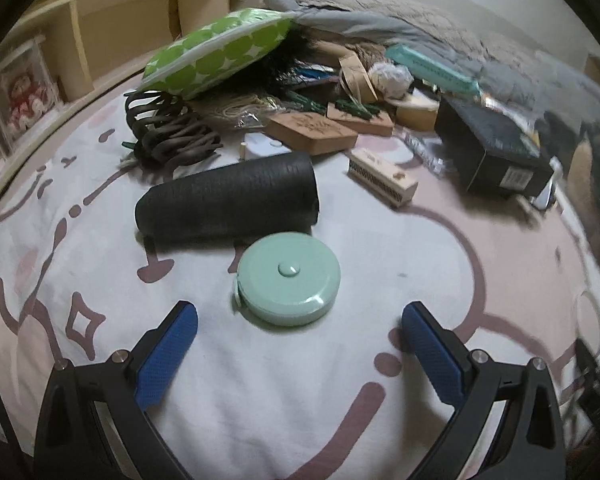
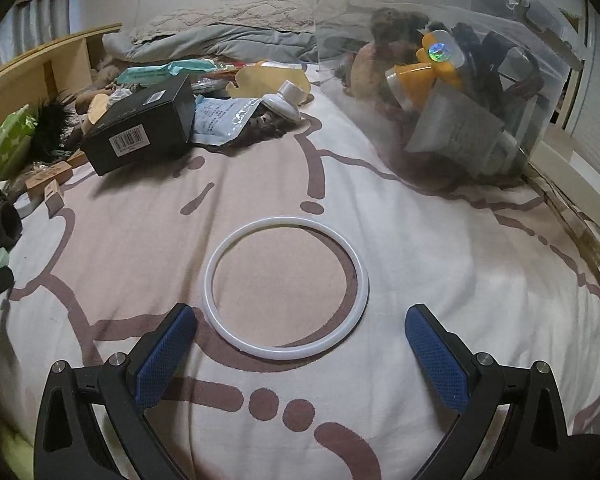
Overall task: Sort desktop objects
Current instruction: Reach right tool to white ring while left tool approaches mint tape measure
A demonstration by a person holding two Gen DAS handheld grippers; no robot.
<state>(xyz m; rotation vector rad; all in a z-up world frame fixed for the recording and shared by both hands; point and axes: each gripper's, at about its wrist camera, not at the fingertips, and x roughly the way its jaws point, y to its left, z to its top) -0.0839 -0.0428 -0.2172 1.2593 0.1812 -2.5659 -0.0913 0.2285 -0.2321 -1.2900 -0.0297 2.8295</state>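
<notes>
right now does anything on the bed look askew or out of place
Yes. The black box sits tilted, propped on the clutter behind it instead of lying flat. The clear bin also leans, its contents slumped to one side. The white ring and the mint tape measure lie flat and apart.

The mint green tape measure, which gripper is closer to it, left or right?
Left. The open left gripper sits just short of the tape measure. The open right gripper faces the white ring, the tape measure at its far left.
</notes>
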